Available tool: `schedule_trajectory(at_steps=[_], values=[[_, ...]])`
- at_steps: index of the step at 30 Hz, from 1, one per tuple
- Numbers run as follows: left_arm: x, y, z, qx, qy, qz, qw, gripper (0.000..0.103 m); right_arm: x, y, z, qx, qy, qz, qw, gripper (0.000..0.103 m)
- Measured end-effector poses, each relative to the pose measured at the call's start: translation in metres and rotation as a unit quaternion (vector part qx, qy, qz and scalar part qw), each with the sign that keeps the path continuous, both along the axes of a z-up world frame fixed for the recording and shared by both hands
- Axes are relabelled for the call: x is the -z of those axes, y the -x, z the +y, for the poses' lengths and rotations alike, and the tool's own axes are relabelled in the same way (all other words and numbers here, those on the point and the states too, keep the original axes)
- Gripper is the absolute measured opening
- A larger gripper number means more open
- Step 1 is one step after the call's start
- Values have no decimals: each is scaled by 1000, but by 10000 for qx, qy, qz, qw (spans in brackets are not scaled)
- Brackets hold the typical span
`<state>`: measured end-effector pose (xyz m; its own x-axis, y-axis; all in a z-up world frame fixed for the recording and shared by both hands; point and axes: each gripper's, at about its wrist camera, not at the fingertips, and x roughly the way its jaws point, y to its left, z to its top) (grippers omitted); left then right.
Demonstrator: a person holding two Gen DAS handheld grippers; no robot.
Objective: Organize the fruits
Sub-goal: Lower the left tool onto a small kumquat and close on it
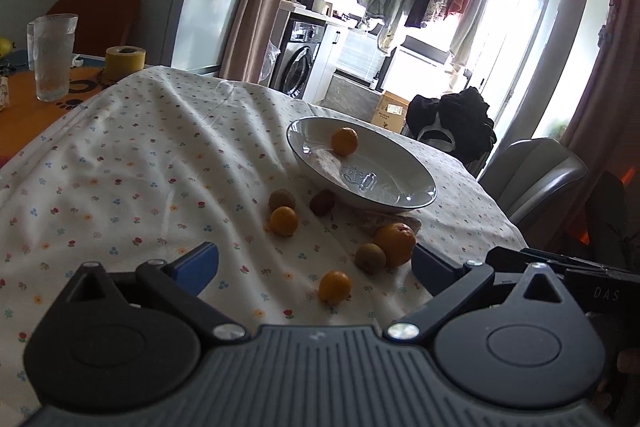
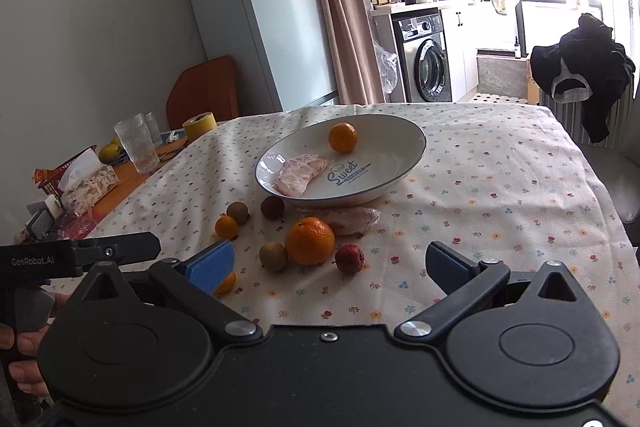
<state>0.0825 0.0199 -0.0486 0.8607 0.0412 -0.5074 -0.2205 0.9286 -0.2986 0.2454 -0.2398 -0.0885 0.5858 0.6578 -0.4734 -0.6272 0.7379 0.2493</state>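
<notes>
A white plate [image 2: 400,131] with a dark rim sits on the floral cloth. It holds a small orange [image 2: 343,137] and a peeled pomelo segment [image 2: 300,173]. A wrapped segment [image 2: 352,219] lies against its near side. In front of the plate are a large orange [image 2: 310,241], a red fruit [image 2: 349,259], brown longans [image 2: 273,256], and small oranges [image 2: 227,227]. My right gripper [image 2: 332,267] hangs open over this near fruit and holds nothing. My left gripper [image 1: 316,267] is open too, with a small orange [image 1: 335,287] and the large orange [image 1: 395,243] just beyond its blue pads.
At the table's left end stand a ribbed glass [image 2: 138,143], a yellow tape roll [image 2: 200,125] and a tissue box [image 2: 90,183]. A chair draped in black clothing [image 2: 584,71] is at the far right and a grey chair [image 1: 532,171] stands beside the table. A hand [image 2: 20,347] grips the left gripper's handle.
</notes>
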Motion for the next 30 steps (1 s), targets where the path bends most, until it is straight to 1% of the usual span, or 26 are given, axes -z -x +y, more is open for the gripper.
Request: schedule_trajectory(at_steps=[3, 8, 9, 11, 12, 14, 17, 19, 21, 23, 24, 26, 28, 30], values=[[6, -6, -4, 91, 4, 37, 10000, 97, 3, -4, 0, -11, -34, 38, 10000, 101], [14, -19, -9, 219, 37, 148, 9996, 79, 11, -12, -1, -42, -41, 156, 9999, 87], [15, -22, -10, 246, 24, 174, 9995, 78, 13, -14, -1, -49, -39, 183, 9998, 87], [19, -27, -13, 291, 6, 221, 9993, 70, 16, -17, 0, -60, -60, 236, 9997, 84], [21, -29, -14, 313, 8, 252, 9992, 68, 17, -19, 0, -67, -62, 263, 9996, 83], [25, -34, -16, 342, 22, 318, 9989, 59, 20, -21, 2, -90, -54, 299, 9995, 80], [32, -39, -17, 339, 35, 408, 9986, 54, 23, -25, 6, -121, -24, 305, 9995, 78], [34, -42, -17, 340, 37, 457, 9984, 53, 24, -27, 8, -149, -5, 314, 9994, 77], [37, -44, -17, 353, 53, 525, 9980, 49, 26, -30, 11, -178, 21, 329, 9993, 75], [40, -46, -16, 340, 94, 594, 9976, 39, 28, -32, 14, -215, 30, 362, 9991, 72], [41, -47, -16, 315, 63, 588, 9978, 36, 29, -34, 15, -232, 22, 386, 9990, 72], [41, -47, -15, 270, 31, 626, 9977, 22, 30, -37, 17, -251, 0, 414, 9988, 70], [41, -47, -12, 241, 157, 627, 9976, 22, 31, -40, 20, -280, 2, 426, 9987, 67], [40, -45, -9, 167, 195, 617, 9978, 22, 33, -42, 23, -291, 10, 477, 9984, 60]])
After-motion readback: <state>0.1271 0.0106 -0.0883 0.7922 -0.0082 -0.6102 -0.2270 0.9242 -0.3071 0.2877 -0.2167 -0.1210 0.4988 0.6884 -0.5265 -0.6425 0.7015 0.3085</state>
